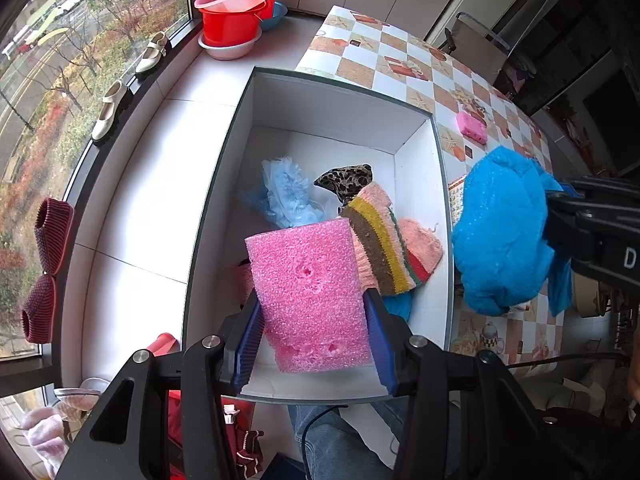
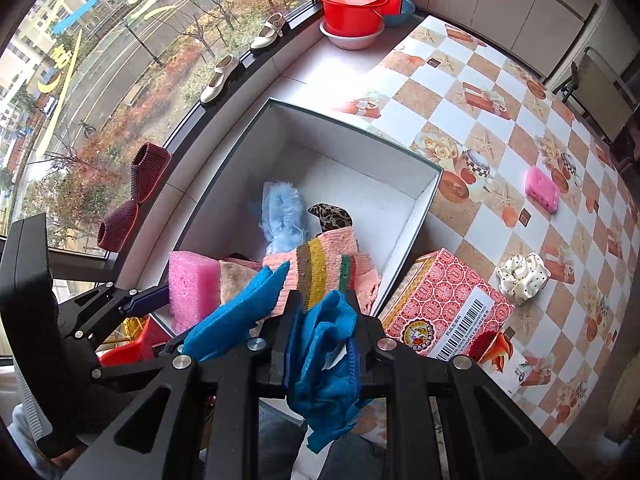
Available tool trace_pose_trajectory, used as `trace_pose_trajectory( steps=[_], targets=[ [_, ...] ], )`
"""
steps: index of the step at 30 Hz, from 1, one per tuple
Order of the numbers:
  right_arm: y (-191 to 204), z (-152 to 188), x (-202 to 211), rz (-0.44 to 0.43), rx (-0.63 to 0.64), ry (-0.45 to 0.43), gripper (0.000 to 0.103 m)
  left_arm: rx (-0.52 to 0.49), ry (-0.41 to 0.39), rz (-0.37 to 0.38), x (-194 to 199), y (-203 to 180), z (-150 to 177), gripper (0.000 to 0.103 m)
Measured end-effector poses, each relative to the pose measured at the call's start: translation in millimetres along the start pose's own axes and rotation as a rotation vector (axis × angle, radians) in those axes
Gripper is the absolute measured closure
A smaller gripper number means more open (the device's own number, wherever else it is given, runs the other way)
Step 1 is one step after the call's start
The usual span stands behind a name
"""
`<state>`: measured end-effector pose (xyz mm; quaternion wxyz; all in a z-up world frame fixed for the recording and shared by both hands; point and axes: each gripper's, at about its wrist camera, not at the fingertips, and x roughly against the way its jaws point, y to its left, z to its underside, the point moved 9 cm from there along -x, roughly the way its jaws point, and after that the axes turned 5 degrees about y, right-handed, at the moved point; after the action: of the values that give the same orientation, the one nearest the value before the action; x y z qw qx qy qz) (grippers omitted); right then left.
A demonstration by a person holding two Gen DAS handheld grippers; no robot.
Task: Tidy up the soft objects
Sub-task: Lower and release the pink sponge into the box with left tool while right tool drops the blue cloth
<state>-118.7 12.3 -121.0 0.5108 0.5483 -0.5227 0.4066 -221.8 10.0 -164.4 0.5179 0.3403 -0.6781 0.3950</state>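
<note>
Nearest the cameras, the left gripper (image 1: 314, 334) clamps a pink block of bubbly foam (image 1: 310, 294) between its blue ribbed pads, its jaws partly apart and pressed to the block's two sides, holding it upright over the near end of an open white cardboard box with a grey rim (image 1: 416, 148). To its right, the right gripper (image 2: 322, 344) has its jaws drawn almost together on a crumpled sheet of bright blue foam wrap (image 2: 326, 364), which bulges out above and below the fingers and hangs over the box's near right rim.

Inside the box, just beyond the pink block, lies a knitted piece striped in pink, brown, yellow, green and red (image 1: 384, 248). Farther in rest a fluffy pale-blue puff (image 1: 286, 194) and a scrap of leopard-print fabric (image 1: 348, 180), the two close together near the box's middle.

On the tablecloth checked in white and tan with printed pictures (image 2: 500, 92), a red-and-white patterned carton with a barcode label (image 2: 444, 304) sits just beside the box's right wall. Right of it lies a cream polka-dot scrunchie (image 2: 522, 276), and farther off a small pink foam piece (image 2: 542, 189).

At the far end, red and pink plastic basins (image 1: 236, 12) stand stacked on the white ledge, with cream shoes (image 1: 152, 53) along the window sill.
</note>
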Motion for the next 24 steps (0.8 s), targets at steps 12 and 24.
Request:
trace_pose_trajectory(
  steps=[12, 24],
  targets=[
    [-0.1, -1.2, -3.1, 0.001, 0.0, 0.005, 0.082, -0.003, 0.009, 0.002, -3.8, 3.2, -1.0, 0.051],
    [-0.7, -1.1, -5.5, -0.001, -0.008, 0.012, 0.082, -0.004, 0.025, 0.0, -8.9, 5.5, 1.0, 0.051]
  ],
)
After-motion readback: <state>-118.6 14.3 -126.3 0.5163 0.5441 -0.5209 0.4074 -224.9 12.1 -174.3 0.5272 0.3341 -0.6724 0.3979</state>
